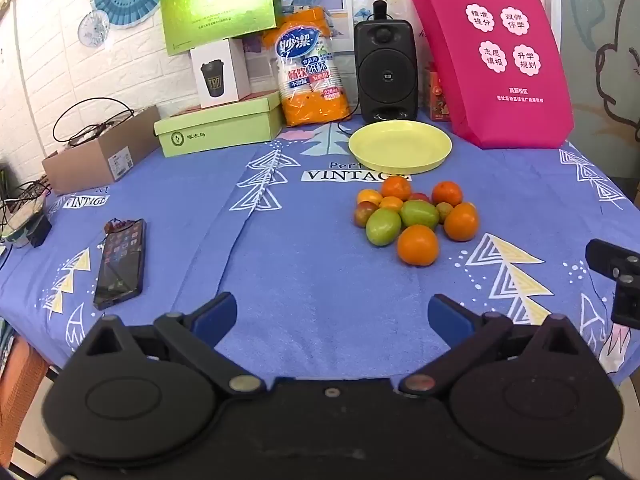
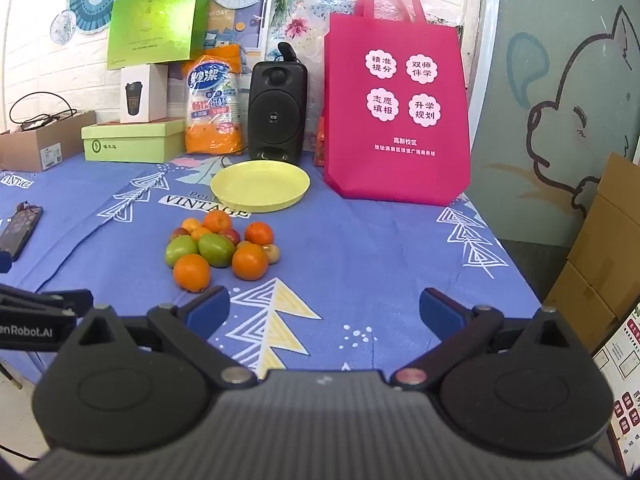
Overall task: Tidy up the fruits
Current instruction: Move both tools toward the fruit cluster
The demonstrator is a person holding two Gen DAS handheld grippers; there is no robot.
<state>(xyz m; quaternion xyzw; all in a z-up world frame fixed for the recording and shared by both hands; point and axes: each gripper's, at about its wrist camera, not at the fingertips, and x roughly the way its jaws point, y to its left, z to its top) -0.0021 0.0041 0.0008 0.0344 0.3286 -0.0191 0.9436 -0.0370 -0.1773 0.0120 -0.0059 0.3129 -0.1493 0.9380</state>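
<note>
Both the left claw (image 1: pixel 331 316) and right claw (image 2: pixel 325 310) gape empty at frame bottom; the fruit pile (image 1: pixel 416 216) sits centre-right, below the yellow plate (image 1: pixel 400 146).

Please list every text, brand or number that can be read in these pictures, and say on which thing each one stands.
"VINTAGE": tablecloth, printed beside the yellow plate.
"精准提分", "双师伴学", "志愿填报", "升学规划", "高新校区": pink bag.
"妙洁", "纸杯": pack of paper cups.
"enRobot.AI", cut off at the edge: left claw's body.
Too small or blurred: address line on the bag, green boxes, white cup box, cardboard box label, phone screen.
</note>
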